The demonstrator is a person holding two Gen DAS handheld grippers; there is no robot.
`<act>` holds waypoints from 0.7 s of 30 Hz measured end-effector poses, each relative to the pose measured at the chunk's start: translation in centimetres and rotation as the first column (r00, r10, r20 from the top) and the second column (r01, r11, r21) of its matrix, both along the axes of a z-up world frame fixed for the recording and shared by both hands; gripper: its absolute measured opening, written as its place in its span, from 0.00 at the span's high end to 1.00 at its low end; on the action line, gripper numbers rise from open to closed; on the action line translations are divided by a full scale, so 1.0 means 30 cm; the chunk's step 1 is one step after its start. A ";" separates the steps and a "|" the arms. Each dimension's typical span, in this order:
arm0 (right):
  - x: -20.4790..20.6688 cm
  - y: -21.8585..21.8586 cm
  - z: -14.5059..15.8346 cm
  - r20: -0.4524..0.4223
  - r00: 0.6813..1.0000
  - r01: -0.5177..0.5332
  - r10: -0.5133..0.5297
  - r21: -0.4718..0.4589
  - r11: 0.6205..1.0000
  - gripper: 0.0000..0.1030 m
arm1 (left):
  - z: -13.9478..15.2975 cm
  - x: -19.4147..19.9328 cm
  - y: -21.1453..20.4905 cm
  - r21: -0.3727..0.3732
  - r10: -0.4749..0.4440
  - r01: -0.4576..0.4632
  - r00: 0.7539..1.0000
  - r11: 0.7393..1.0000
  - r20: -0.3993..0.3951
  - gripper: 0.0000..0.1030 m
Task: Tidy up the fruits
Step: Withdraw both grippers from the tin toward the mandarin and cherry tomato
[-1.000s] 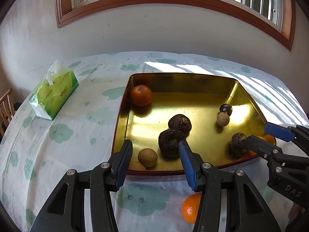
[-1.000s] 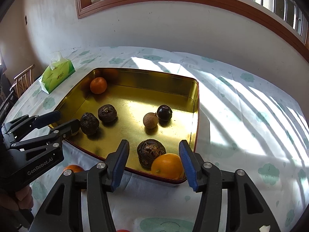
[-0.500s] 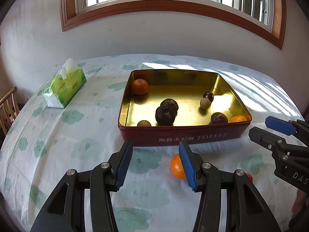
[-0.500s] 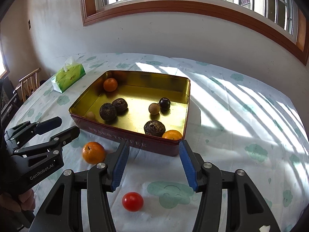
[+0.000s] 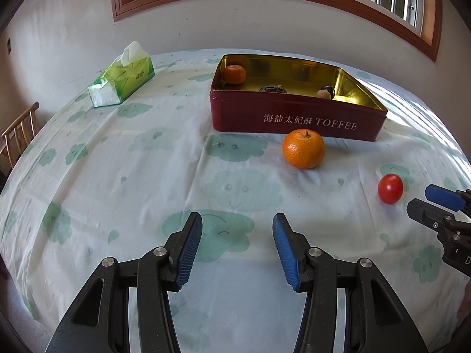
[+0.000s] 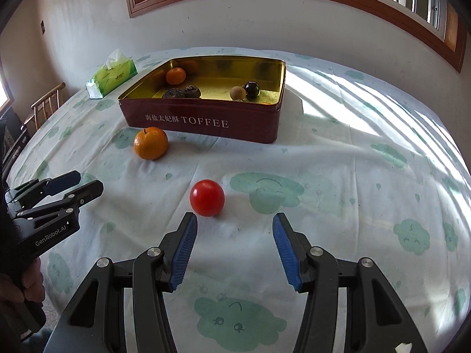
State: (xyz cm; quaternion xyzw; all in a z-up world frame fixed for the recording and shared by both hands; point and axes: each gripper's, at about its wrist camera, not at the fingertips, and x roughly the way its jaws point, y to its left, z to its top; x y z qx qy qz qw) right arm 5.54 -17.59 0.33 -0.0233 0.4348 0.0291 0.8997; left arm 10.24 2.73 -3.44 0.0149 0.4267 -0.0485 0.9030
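One tin reads "TOFFEE"; left tool "GenRobot.AI".

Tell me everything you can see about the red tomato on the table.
The tomato is small, round, smooth and glossy red, with no stem showing. It sits alone on the cloud-print tablecloth, outside the toffee tin and nearer than the loose orange. Nothing grips it: the open right gripper is just short of it.

tin dark red, gold inside | tomato red | tablecloth white, green clouds
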 end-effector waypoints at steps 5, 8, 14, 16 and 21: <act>-0.003 0.026 -0.031 -0.015 1.000 -0.015 0.015 -0.009 1.000 0.51 | -0.017 -0.016 0.016 -0.008 0.015 -0.015 1.000 1.000 -0.005 0.50; 0.010 0.042 -0.041 -0.018 1.000 -0.024 0.023 -0.016 1.000 0.51 | -0.016 -0.013 0.020 -0.006 0.018 -0.018 1.000 1.000 -0.001 0.49; 0.047 0.058 -0.062 -0.018 1.000 -0.024 0.024 -0.030 0.999 0.59 | -0.019 -0.002 0.029 -0.006 0.025 -0.024 1.000 1.000 0.007 0.43; 0.059 0.061 -0.065 -0.011 1.000 -0.025 0.025 -0.036 0.999 0.60 | -0.020 0.001 0.030 -0.006 0.025 -0.025 1.000 1.000 0.008 0.42; 0.084 0.070 -0.066 -0.003 0.999 -0.040 0.040 -0.042 0.998 0.67 | -0.020 0.014 0.029 -0.004 0.025 -0.025 1.000 1.000 0.008 0.42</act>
